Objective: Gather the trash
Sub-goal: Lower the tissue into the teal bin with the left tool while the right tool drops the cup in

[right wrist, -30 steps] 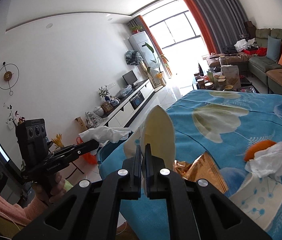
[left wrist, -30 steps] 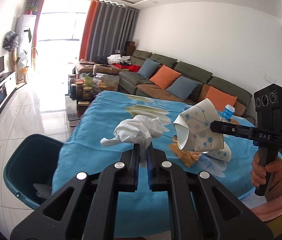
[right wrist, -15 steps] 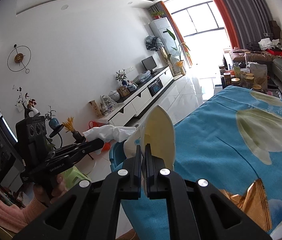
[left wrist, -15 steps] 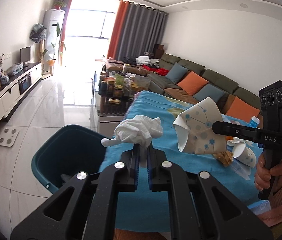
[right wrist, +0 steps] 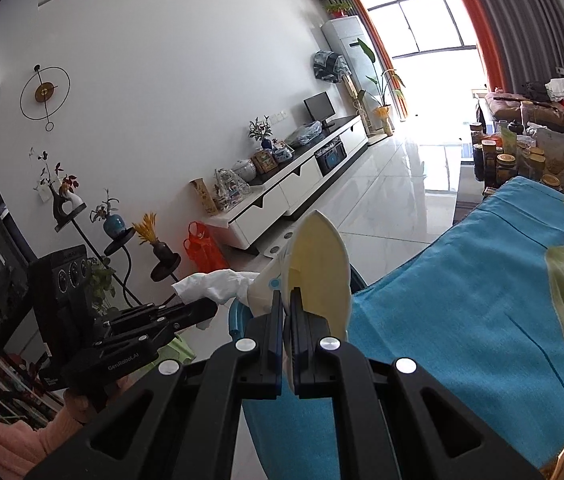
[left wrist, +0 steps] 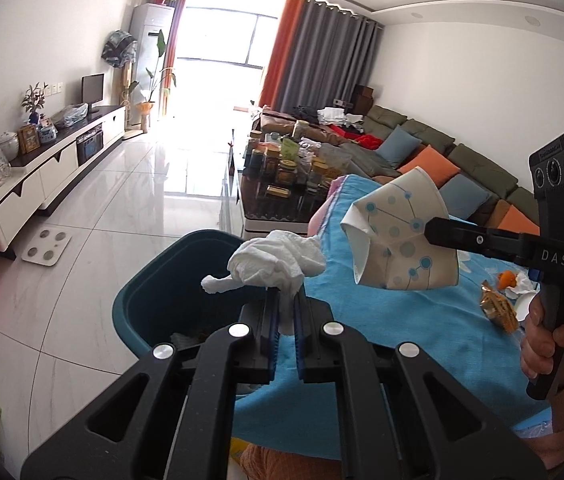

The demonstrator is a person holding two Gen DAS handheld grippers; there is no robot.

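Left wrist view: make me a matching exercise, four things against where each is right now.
Things:
1. tissue
2. paper cup
3. bin
4. wrapper

Places:
A. on the floor beside the table
B. in the left claw
C. lying on the blue tablecloth
D. in the right claw

Pairs: 1-B, 2-D, 3-A, 4-C

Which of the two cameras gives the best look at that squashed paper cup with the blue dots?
The left wrist view: it shows the paper cup side-on, dotted print and crushed rim clear, pinched by the right gripper. The right wrist view shows only the cup's cream inside, edge-on between its own shut fingers, with little of the pattern visible.
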